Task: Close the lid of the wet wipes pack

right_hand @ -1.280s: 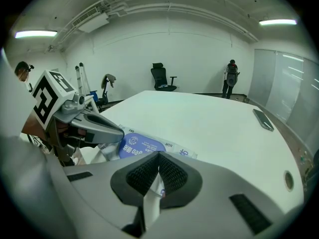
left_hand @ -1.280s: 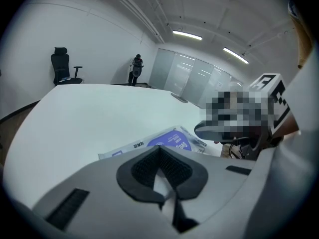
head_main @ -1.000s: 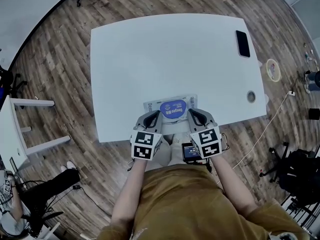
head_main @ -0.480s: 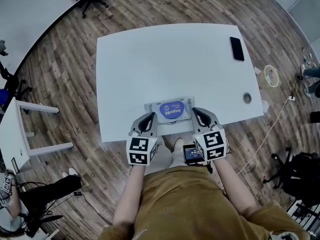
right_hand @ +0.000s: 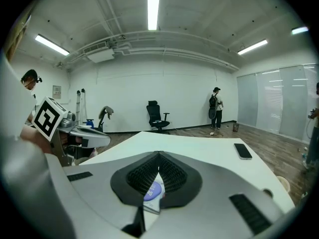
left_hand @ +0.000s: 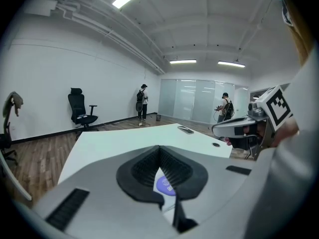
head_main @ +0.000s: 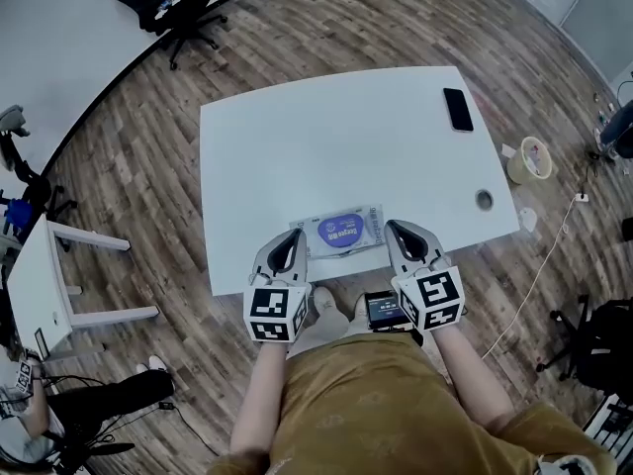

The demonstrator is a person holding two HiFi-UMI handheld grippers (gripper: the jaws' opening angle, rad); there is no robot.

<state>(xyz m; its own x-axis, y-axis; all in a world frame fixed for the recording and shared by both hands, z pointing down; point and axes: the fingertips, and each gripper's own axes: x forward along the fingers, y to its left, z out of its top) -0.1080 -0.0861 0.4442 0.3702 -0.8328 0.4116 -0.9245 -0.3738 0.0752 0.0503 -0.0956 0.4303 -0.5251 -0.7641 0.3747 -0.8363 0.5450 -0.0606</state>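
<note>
My left claw and right claw, both pinched together and empty, flank one wipes pack. One phone lies well beyond the pack.

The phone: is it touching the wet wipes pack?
No, the phone lies at the far right corner of the table, apart from the wet wipes pack at the near edge.

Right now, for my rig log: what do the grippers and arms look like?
Both the left gripper and right gripper are grey moulded shells with black ribbed pads and white cubes bearing black square markers. The person wears a mustard short-sleeved shirt.
</note>
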